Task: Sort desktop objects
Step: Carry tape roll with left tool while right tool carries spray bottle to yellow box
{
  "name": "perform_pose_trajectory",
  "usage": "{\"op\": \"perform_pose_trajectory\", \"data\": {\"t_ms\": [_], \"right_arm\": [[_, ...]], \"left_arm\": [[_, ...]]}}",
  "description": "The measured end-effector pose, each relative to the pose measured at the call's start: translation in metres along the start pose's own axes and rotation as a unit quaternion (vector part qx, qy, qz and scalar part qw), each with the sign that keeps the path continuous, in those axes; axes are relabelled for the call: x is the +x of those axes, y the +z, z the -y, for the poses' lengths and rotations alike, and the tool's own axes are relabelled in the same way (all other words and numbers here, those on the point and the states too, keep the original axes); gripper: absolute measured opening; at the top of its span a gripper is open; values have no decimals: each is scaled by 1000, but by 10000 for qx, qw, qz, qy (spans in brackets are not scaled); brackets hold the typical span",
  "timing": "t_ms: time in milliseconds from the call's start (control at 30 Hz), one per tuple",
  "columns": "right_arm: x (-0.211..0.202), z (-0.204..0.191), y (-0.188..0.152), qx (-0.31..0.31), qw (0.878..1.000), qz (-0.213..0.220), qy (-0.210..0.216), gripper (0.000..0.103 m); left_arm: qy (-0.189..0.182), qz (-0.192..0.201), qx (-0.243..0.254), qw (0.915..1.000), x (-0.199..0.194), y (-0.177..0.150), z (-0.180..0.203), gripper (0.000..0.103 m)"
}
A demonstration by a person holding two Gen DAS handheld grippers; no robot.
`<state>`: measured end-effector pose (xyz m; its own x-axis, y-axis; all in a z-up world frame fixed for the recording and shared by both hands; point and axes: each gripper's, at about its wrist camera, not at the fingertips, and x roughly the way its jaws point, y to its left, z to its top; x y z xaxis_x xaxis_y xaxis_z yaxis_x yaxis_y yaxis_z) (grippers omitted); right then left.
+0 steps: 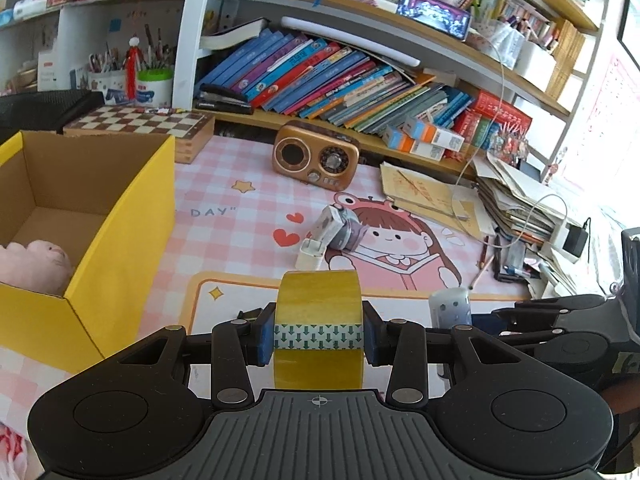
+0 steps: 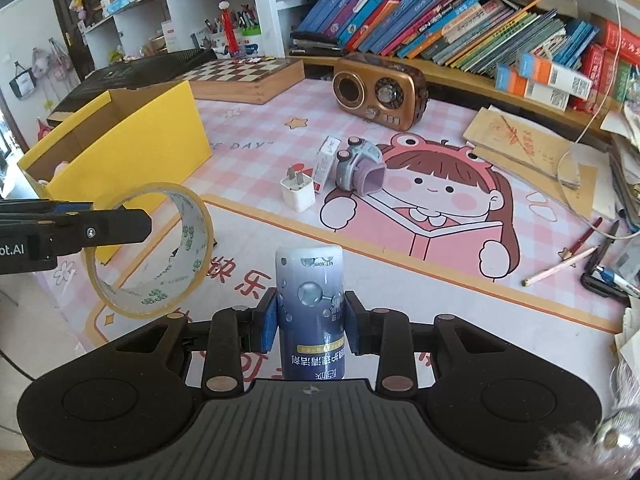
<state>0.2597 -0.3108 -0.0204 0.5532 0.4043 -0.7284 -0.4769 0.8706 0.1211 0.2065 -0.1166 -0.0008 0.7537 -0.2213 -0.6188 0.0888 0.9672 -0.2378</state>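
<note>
L tool [image 1: 319, 334] grips yellowish tape roll [image 1: 319, 312]; R tool [image 2: 310, 326] clamps blue bottle [image 2: 311, 312].

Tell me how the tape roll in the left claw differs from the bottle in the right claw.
The tape roll is a hollow yellowish ring, see-through with green printed marks; the bottle is a solid, narrower cylinder, dark blue fading to white. The left claw grips the roll across its width, while the right claw pinches the bottle's sides. Both are held clear of the pink desk mat, clamped between blue pads.
</note>
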Motion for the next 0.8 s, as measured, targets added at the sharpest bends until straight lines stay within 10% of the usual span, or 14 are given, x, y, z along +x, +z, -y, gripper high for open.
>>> {"op": "perform_pose_trajectory", "data": {"t_ms": [800], "right_arm": [[-69,-107,-35,359,9979,449,-289,31]], "left_arm": [[-354,281,94,9989,-94,-37,-46,40]]}}
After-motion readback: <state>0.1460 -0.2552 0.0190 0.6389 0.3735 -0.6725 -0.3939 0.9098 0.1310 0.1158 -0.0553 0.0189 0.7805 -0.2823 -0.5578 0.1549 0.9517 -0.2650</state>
